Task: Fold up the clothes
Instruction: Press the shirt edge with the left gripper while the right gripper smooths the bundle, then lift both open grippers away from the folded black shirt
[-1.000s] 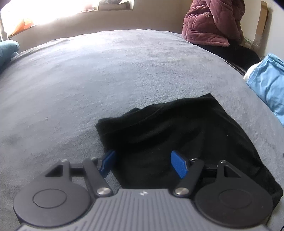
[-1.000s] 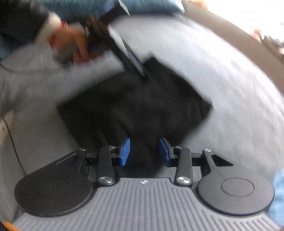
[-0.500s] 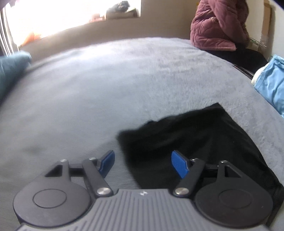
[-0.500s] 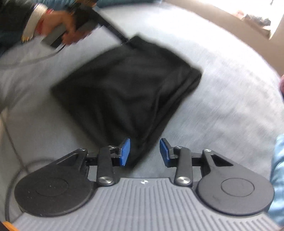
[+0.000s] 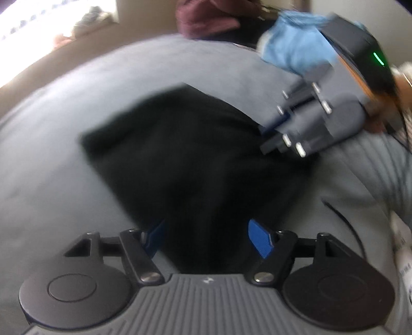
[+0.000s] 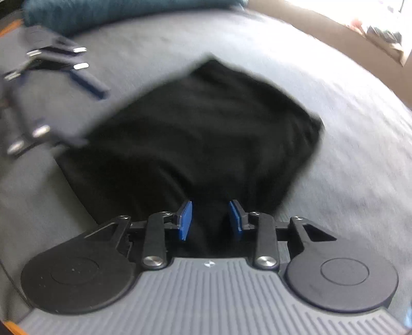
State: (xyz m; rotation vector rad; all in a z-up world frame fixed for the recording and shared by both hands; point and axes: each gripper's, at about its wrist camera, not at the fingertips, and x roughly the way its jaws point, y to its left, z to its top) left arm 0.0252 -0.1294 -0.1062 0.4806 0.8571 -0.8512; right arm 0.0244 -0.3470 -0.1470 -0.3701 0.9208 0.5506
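A black garment point(image 5: 190, 159) lies folded into a rough rectangle on the grey bed cover; it also shows in the right wrist view point(image 6: 206, 128). My left gripper point(image 5: 208, 239) is open, its blue pads spread over the garment's near edge. My right gripper point(image 6: 210, 219) is part open, pads either side of a ridge of the black cloth at the near edge, with a clear gap. In the left wrist view the right gripper point(image 5: 270, 139) sits at the garment's right edge. In the right wrist view the left gripper point(image 6: 74, 90) is at the garment's left side, blurred.
A light blue cloth point(image 5: 296, 49) lies at the back right, next to a person in a maroon jacket point(image 5: 206, 18). A teal pillow point(image 6: 108, 10) lies at the far edge. A black cable point(image 5: 345, 221) runs across the cover at the right.
My left gripper has swung right, so the right gripper and blue cloth have come into its view. The garment has shifted under both grippers. The right gripper's pads have opened slightly wider.
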